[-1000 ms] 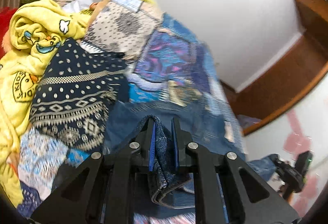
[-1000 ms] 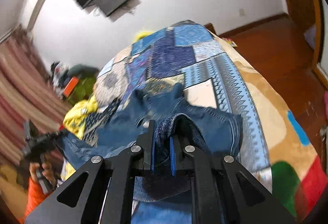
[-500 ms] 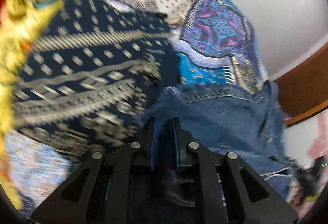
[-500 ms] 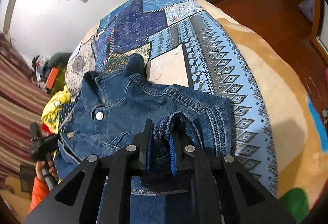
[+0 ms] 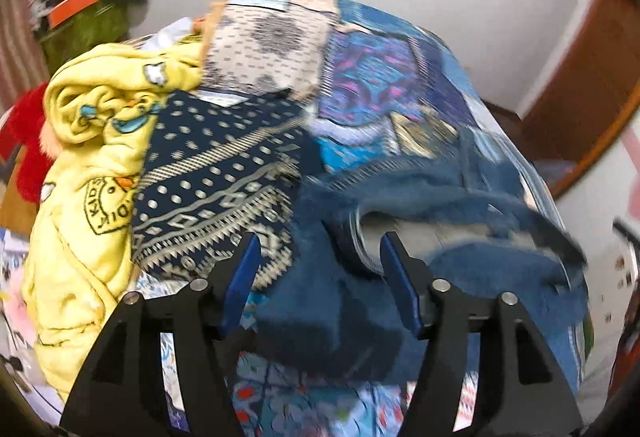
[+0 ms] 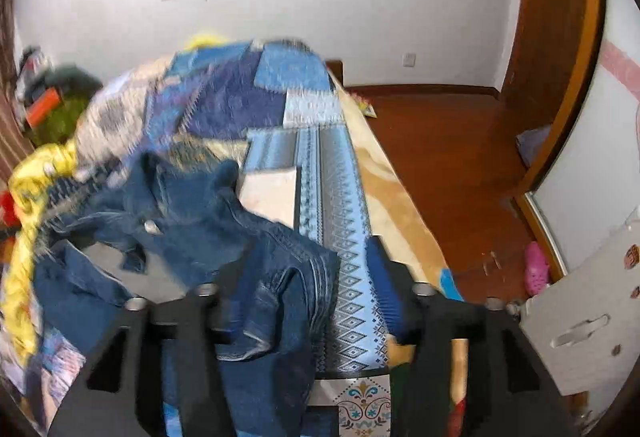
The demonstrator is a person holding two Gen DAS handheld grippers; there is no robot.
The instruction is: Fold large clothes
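Observation:
A blue denim jacket [image 5: 400, 221] lies crumpled on the patchwork bed cover [image 5: 372, 85]. In the right wrist view the jacket [image 6: 208, 229] shows its collar and a metal button. My left gripper [image 5: 320, 277] is open, its blue pads spread, with the jacket's left edge lying loose between and below them. My right gripper [image 6: 304, 277] is open wide above the jacket's right side, holding nothing. Both views are motion-blurred.
A navy patterned garment [image 5: 216, 181] and a yellow printed garment [image 5: 92, 157] lie left of the jacket. A red item [image 5: 24, 149] sits beyond them. Wood floor [image 6: 460, 165], a white cabinet door [image 6: 580, 309] and a pink slipper [image 6: 536, 269] are right of the bed.
Both grippers were shut on the denim jacket and lowered it onto the bed. Now both have opened and let it go, and have pulled back a little.

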